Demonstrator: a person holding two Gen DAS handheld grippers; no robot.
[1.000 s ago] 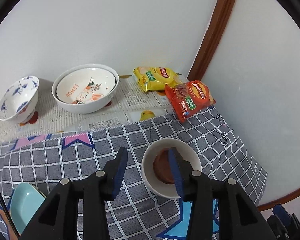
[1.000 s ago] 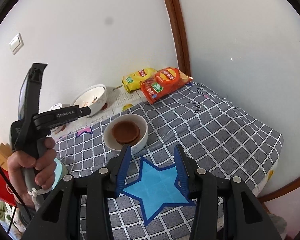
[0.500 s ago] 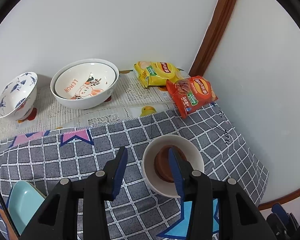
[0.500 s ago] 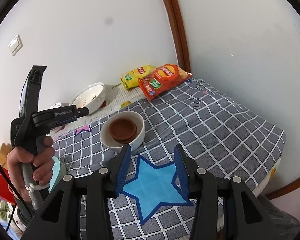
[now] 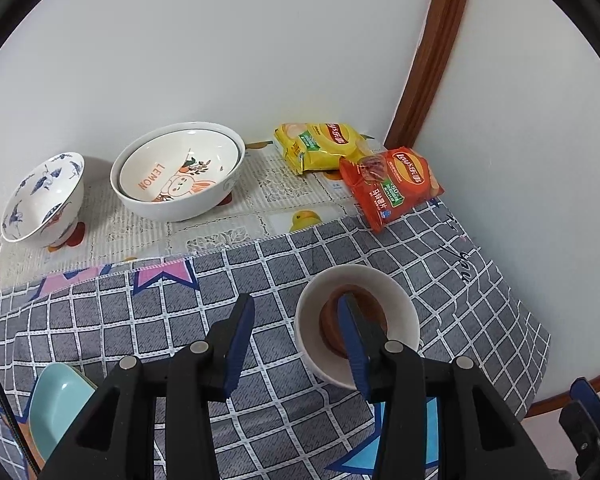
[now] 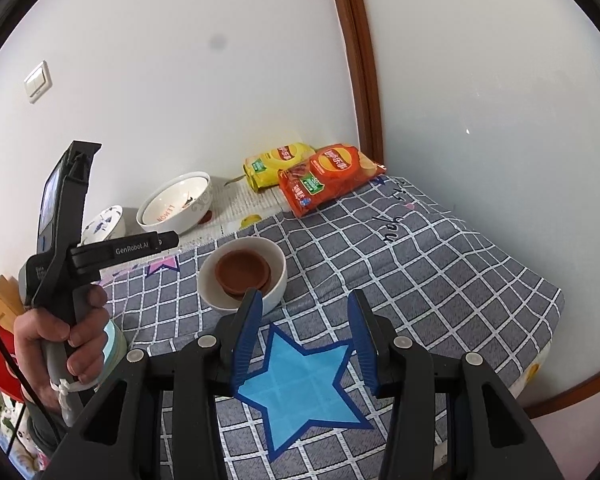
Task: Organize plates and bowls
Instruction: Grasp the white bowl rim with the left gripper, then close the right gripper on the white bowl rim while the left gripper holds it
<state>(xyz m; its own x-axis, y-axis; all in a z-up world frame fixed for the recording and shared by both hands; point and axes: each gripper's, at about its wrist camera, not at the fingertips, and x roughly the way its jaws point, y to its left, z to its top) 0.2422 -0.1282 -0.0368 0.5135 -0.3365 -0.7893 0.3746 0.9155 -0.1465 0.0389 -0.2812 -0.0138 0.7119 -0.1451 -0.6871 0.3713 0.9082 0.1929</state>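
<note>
- Since a second ago, little has been moved: both views have shifted only slightly, and the white bowl (image 5: 356,320) is seen at nearly the same spot on the grey checked cloth (image 5: 140,320).
- A brown saucer (image 6: 242,270) is held inside that white bowl.
- The left gripper (image 5: 296,336) is kept partly open above the cloth with nothing gripped; its right finger is seen in front of the bowl, though contact cannot be told.
- The right gripper (image 6: 306,336) is likewise held partly open and empty, over a blue star (image 6: 300,384) printed on the cloth.
- Two nested bowls with a rabbit print (image 5: 178,170) and a blue-patterned bowl (image 5: 44,198) are set near the wall.
- A pale teal dish (image 5: 56,404) is seen at the cloth's near-left edge.
- Yellow (image 5: 320,146) and red chip bags (image 5: 390,186) are laid in the corner, touching.
</note>
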